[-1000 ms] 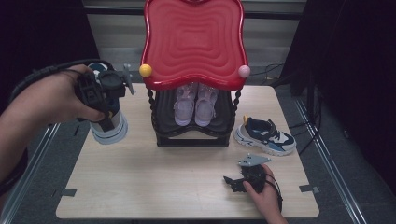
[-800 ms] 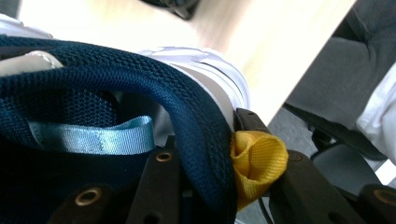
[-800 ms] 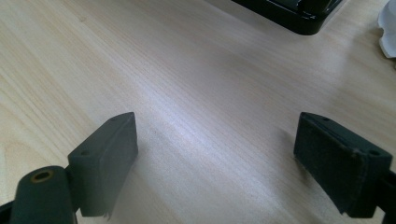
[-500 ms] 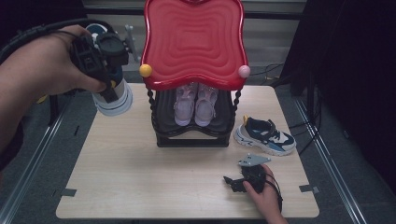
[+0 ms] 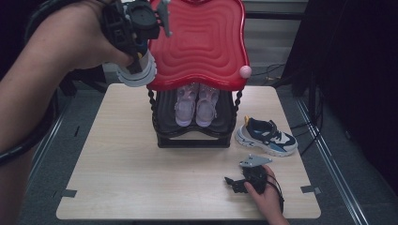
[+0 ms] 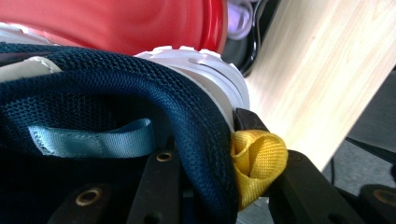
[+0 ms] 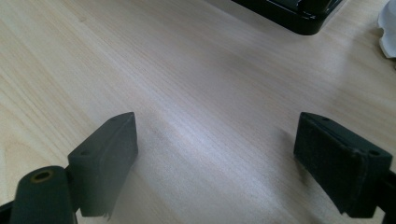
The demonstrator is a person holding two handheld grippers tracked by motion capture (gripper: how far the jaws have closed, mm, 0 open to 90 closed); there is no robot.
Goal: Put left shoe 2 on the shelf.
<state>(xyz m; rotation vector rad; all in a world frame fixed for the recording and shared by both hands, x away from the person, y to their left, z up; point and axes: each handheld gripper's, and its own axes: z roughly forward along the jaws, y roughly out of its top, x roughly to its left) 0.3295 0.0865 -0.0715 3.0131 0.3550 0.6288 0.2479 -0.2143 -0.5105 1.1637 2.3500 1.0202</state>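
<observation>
Sneaker (image 5: 137,74) beside rack's red edge (image 5: 155,84)

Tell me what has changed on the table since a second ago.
The left gripper, shut on the navy sneaker, has carried it up from beside the rack to the front left edge of the red shelf top. The right gripper, the second sneaker and the pink pair stayed put.
</observation>
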